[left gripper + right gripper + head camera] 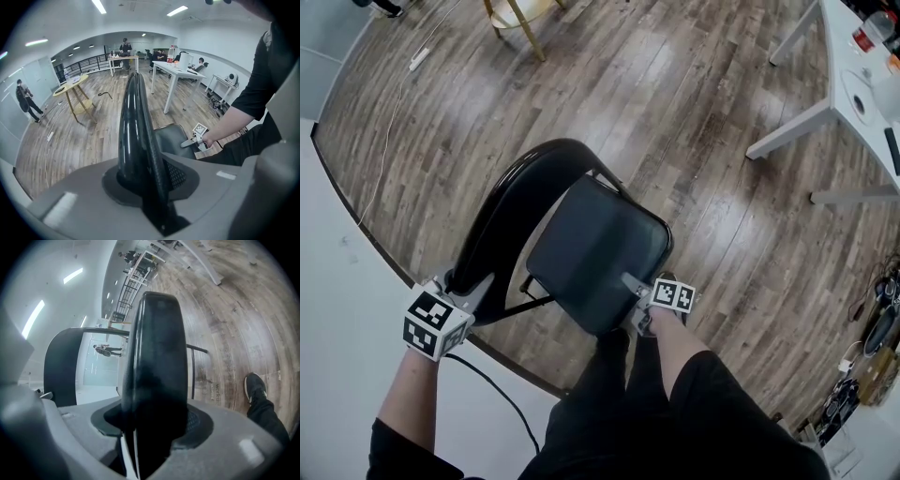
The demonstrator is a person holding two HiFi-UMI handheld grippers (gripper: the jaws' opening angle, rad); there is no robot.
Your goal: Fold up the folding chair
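A black folding chair stands on the wood floor below me. Its padded seat (598, 248) is tilted, and its curved backrest (520, 202) lies to the seat's left. My left gripper (469, 286) is shut on the backrest's top edge; in the left gripper view the glossy backrest (136, 126) runs straight up from between the jaws (150, 187). My right gripper (636, 286) is shut on the seat's front edge. In the right gripper view the seat (157, 366) fills the gap between the jaws (150, 437), edge on, with the backrest (61, 362) to its left.
A white table (844, 84) stands at the upper right and a yellow-legged stool (516, 19) at the top. A cable (389, 131) runs along the left floor edge. Clutter (872, 347) lies at the right. My legs and shoe (255, 385) are beside the chair.
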